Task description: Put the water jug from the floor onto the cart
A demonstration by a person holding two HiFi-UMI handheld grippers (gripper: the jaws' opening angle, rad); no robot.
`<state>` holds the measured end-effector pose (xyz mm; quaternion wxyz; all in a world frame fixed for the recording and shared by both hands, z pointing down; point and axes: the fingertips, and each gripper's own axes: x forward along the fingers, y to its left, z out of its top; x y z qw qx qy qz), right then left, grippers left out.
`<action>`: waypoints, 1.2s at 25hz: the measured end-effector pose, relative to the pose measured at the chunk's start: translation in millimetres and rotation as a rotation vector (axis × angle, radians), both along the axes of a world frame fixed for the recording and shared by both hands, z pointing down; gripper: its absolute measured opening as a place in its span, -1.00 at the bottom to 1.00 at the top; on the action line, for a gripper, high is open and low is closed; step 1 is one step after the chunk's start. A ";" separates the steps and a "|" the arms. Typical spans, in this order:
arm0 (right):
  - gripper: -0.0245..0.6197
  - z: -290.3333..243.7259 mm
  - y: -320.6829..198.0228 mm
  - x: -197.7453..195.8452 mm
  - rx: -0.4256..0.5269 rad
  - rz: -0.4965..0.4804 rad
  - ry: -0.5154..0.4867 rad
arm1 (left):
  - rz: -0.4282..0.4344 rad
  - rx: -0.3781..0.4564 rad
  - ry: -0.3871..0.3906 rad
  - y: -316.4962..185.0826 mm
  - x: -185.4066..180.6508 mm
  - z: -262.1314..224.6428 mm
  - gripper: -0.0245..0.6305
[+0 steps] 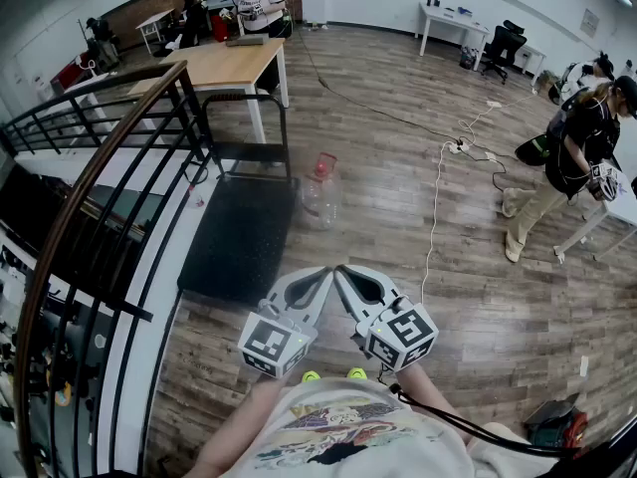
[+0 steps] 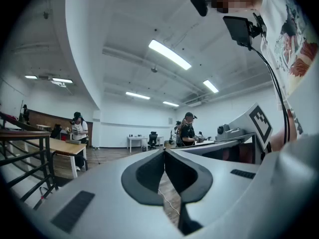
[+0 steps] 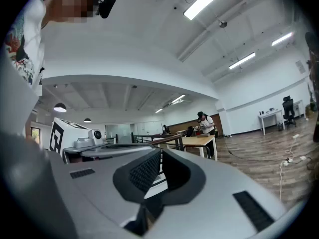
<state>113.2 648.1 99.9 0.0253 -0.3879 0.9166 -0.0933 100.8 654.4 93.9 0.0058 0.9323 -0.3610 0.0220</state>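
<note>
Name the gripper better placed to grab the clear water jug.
Left, narrowly. The left gripper and right gripper are both shut and empty, but the left points nearly straight at the clear red-capped water jug, and the black cart sits to that side.

No legible text, number or brand in any view. Left marker cube [image 1: 271, 345] and right marker cube [image 1: 403, 335] carry black-and-white square patterns only, no letters. Shirt print [image 1: 328, 431] is coloured artwork, too blurred to read; water jug [image 1: 320, 195] is too small to make out any label.
</note>
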 end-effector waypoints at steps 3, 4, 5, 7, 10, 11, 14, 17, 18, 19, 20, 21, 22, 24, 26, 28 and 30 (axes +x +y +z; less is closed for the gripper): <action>-0.84 2.9 -0.6 -7.6 -0.008 -0.001 0.003 | 0.005 -0.002 -0.003 0.0 -7.0 1.4 -0.88; -0.84 3.6 -0.6 -9.4 -0.011 0.000 0.001 | 0.006 -0.002 -0.004 0.1 -8.9 2.0 -0.88; -0.84 4.2 -0.5 -11.0 -0.013 0.000 -0.002 | 0.006 -0.002 -0.006 0.3 -10.5 2.6 -0.88; -0.84 4.6 -0.7 -14.2 -0.016 0.000 -0.007 | 0.004 -0.001 -0.005 0.2 -14.0 3.3 -0.88; -0.84 3.9 -1.9 -21.5 -0.017 -0.001 -0.010 | -0.001 0.001 -0.003 -0.9 -21.4 2.4 -0.88; -0.84 3.7 -2.0 -24.5 -0.017 -0.002 -0.012 | -0.002 0.002 -0.001 -1.0 -24.4 1.9 -0.89; -0.84 3.8 -1.3 -32.2 -0.019 -0.006 -0.011 | -0.004 0.000 0.002 -0.2 -32.2 2.1 -0.88; -0.84 6.3 0.7 -38.8 -0.022 -0.009 0.006 | -0.008 -0.008 0.003 1.8 -38.7 4.9 -0.88; -0.84 7.2 1.1 -41.4 -0.022 -0.009 0.011 | -0.009 -0.009 0.003 2.1 -41.2 5.8 -0.88; -0.84 8.0 1.1 -44.0 -0.023 -0.010 0.013 | -0.011 -0.008 0.002 2.1 -43.9 6.5 -0.88; -0.84 8.8 1.1 -46.6 -0.025 -0.009 0.013 | -0.011 -0.006 0.000 2.2 -46.4 7.3 -0.88; -0.84 9.7 1.2 -49.0 -0.028 -0.008 0.012 | -0.010 -0.006 -0.002 2.4 -48.8 8.1 -0.88; -0.84 10.6 1.3 -51.1 -0.031 -0.005 0.012 | -0.007 -0.010 -0.002 2.5 -50.8 9.0 -0.88; -0.84 12.3 1.5 -54.9 -0.038 -0.002 0.012 | 0.000 -0.021 0.002 2.8 -54.8 10.4 -0.88; -0.84 14.1 2.6 -59.2 -0.044 0.001 0.017 | 0.004 -0.020 -0.004 4.7 -59.0 11.8 -0.88; -0.84 16.1 4.0 -62.7 -0.045 0.008 0.024 | 0.006 -0.016 -0.011 6.6 -62.4 13.9 -0.88; -0.84 18.0 4.4 -63.2 -0.048 0.018 0.026 | 0.008 -0.018 -0.007 7.1 -63.1 16.1 -0.88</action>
